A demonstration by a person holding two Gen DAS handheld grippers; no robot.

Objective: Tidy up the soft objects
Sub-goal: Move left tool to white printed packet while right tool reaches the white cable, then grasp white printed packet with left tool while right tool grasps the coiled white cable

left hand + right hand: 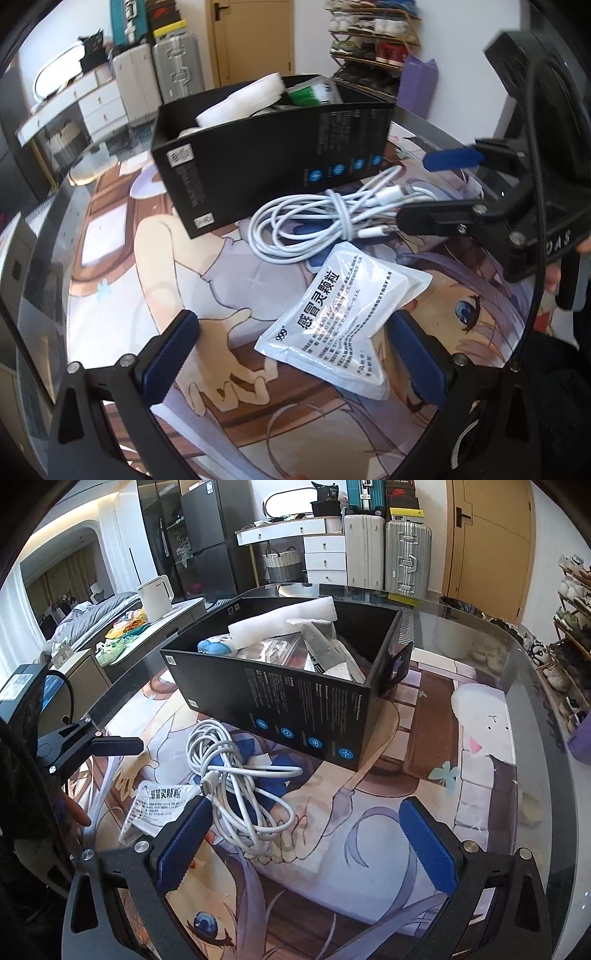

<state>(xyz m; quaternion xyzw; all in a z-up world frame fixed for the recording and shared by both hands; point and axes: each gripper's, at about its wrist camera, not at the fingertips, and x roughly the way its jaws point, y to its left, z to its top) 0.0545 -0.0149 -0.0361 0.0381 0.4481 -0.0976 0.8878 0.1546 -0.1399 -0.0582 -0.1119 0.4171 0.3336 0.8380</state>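
A white medicine pouch [340, 325] lies flat on the printed table mat, between the fingertips of my open left gripper [295, 358]. Just beyond it sits a coiled white charging cable [314, 221], close against the black cardboard box [273, 155]. The box holds a white foam roll [243, 103] and a green packet [306, 94]. My right gripper [436, 188] comes in from the right, open, with the cable's plug ends between its fingers. In the right wrist view the right gripper [306, 845] is open behind the cable [236, 786], with the pouch [155, 808] to the left and the box [295, 701] beyond.
The mat covers a round glass table [532, 709] whose edge curves close on the right. One finger [118, 746] of the left gripper shows at the left. Suitcases [406, 554], a white dresser [325, 557], a kettle [155, 594] and a shoe rack [369, 37] stand beyond the table.
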